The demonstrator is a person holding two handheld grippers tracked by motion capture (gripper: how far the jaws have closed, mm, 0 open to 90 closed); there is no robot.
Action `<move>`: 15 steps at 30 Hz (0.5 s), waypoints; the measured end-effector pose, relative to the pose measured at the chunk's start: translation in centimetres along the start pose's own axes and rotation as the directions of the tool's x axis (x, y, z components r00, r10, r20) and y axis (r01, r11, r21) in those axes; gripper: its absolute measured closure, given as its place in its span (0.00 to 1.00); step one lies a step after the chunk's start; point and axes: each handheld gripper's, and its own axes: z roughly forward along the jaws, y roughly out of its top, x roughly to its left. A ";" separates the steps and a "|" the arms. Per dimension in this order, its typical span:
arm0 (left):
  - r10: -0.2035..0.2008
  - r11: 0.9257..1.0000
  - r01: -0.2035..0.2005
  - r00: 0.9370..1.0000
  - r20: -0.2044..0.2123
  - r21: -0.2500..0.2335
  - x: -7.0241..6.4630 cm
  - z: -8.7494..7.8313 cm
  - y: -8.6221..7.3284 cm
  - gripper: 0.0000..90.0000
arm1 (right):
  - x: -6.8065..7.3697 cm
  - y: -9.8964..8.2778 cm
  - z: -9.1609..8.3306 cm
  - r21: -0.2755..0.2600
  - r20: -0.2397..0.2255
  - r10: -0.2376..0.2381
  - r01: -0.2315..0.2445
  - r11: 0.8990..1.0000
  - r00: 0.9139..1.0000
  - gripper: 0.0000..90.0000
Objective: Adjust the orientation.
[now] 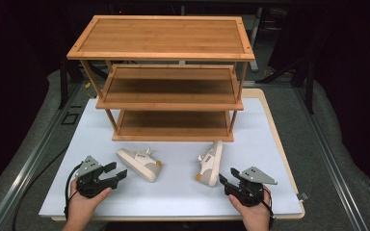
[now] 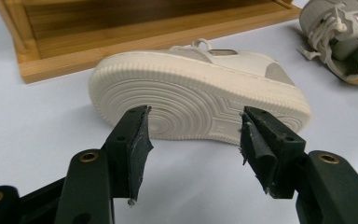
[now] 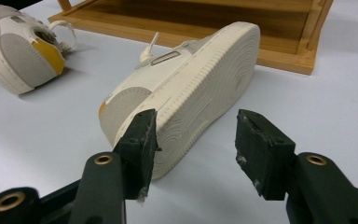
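Two cream and grey sneakers lie on their sides on the pale blue mat in front of a three-tier bamboo shoe rack. The left sneaker shows its ribbed sole to my left gripper, which stands open a short way in front of it with nothing between its jaws. The right sneaker lies with its heel toward my right gripper, also open and empty, just short of the heel. In the high view the left gripper and right gripper sit near the mat's front edge.
The rack's lowest shelf stands just behind the shoes. The other sneaker lies at the far edge of each gripper view: right sneaker, left sneaker. Dark floor and metal rails flank the table.
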 end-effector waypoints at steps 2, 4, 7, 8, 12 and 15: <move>-0.001 1.000 0.001 1.000 0.000 0.006 -0.2 0.1 0.0 0.47 | 0.0 -0.1 0.2 0.025 -0.020 0.014 -0.013 1.000 1.000 0.54; 0.003 1.000 -0.003 1.000 -0.001 0.010 -0.3 0.1 0.0 0.47 | 0.0 -0.2 0.2 0.034 -0.024 0.021 -0.020 0.999 0.999 0.54; -0.008 1.000 0.008 1.000 -0.008 0.015 -0.3 0.0 0.1 0.47 | 0.2 -0.2 0.3 0.046 -0.021 0.005 -0.004 0.999 1.000 0.54; -0.012 1.000 0.012 1.000 -0.009 0.012 -0.3 -0.1 0.1 0.47 | 0.2 -0.2 0.3 0.044 -0.017 -0.006 0.007 0.999 1.000 0.55; -0.028 0.999 0.028 1.000 -0.011 0.019 -0.2 0.0 0.0 0.45 | 0.5 -0.1 0.2 0.041 0.010 -0.013 0.012 0.999 1.000 0.54; -0.033 0.999 0.033 0.999 -0.019 0.019 -0.2 0.0 0.0 0.45 | 0.4 -0.1 0.2 0.042 0.005 0.007 -0.007 0.999 1.000 0.54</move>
